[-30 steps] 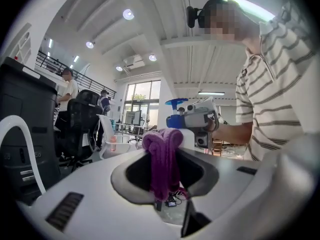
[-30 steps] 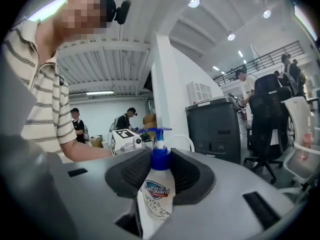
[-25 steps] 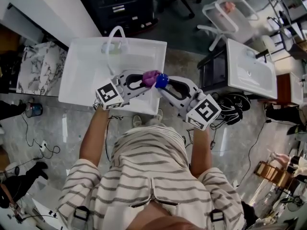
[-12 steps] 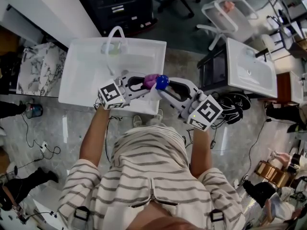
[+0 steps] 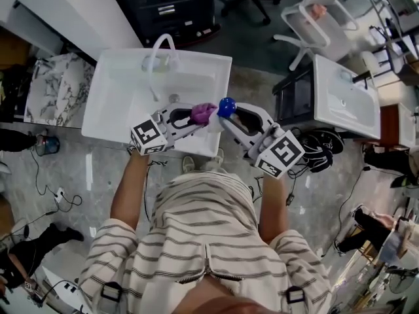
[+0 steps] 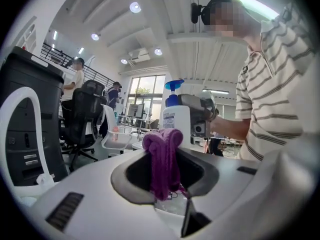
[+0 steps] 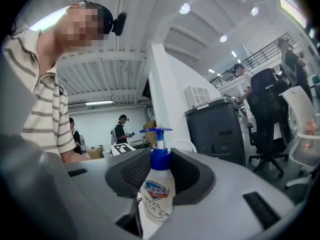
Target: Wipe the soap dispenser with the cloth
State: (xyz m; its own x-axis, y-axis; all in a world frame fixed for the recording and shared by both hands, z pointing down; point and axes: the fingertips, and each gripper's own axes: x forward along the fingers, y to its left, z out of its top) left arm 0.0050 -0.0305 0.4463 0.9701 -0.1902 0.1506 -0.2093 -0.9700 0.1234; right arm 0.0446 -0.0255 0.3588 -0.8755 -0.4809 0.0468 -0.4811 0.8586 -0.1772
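Head view: wiping step. Your left tongs point(image 5: 195, 118) clamp the cloth point(image 6: 162, 156), right tongs point(image 5: 226, 115) clamp the soap dispenser point(image 7: 157, 194); next, press cloth along its body.

The purple knitted cloth point(image 6: 162, 156) sits between the jaws of the left gripper point(image 6: 162, 171), bunched over their tips. The white plastic soap dispenser with a blue pump point(image 7: 156, 191) stands upright between the jaws of the right gripper point(image 7: 157, 179), its pump above them. The two sets of jaws face each other tip to tip over the near right part of the white rectangular sink point(image 5: 118, 100). The dispenser is straight ahead of the left jaws, just behind the cloth; whether they touch cannot be told. The white arched faucet point(image 5: 159, 56) is off to the left of the left jaws, at the sink's far edge.
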